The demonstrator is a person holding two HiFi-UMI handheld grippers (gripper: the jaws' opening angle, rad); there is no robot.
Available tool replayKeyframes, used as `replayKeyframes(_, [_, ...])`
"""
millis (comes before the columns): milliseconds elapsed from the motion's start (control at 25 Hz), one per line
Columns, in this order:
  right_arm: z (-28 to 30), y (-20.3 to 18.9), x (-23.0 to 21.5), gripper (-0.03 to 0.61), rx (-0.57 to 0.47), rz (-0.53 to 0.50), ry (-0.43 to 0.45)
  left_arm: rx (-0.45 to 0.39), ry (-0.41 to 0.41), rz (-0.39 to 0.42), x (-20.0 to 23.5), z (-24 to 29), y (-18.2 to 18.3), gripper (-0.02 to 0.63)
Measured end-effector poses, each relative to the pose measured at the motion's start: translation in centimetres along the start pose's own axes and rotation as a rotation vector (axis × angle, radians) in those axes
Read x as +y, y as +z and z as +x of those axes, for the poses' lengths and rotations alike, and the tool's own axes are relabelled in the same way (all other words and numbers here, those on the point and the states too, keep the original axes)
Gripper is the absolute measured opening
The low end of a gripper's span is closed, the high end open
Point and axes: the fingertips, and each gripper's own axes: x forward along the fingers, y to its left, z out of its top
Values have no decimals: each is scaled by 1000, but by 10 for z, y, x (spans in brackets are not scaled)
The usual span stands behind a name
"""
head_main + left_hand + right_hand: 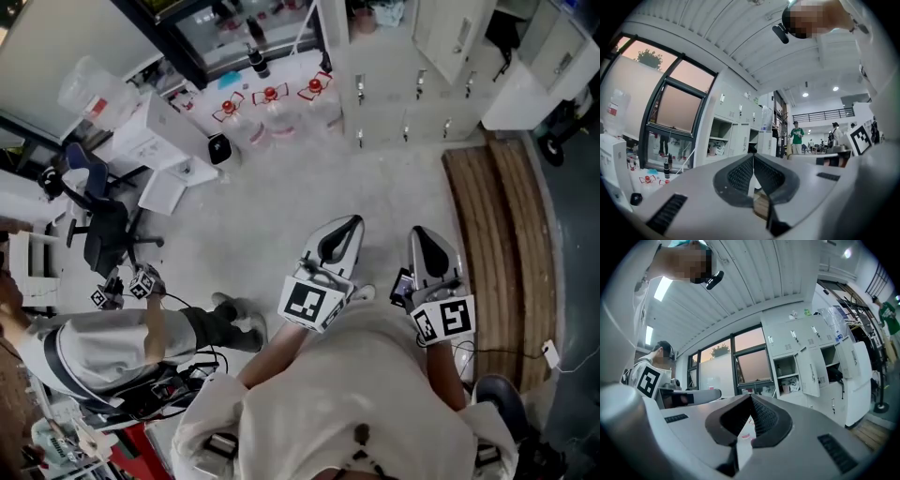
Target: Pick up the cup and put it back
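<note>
Head view: L gripper [352, 223] closed, empty; R gripper [416, 232] closed, empty; both above floor [281, 187]

Workshop-like hall (industrial feel): white lockers [412, 84], water jugs [272, 112], office chair [103, 234], big windows [750, 362].

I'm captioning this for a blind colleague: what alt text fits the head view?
Seen from above, a person holds the left gripper and right gripper, both shut and empty, over a grey floor. White lockers and red-capped jugs stand ahead, wooden boards at right.
</note>
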Motion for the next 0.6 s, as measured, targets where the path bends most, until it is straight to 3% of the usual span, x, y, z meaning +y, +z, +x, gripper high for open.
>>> replayKeyframes(280, [-6,-3,20,25,-1,-12,7,-18,30,-13,7,-24,1,9])
replayKeyframes(600, [-10,-1,20,25,-17,-16,-47,-16,-29,-2,2,-24,2,9])
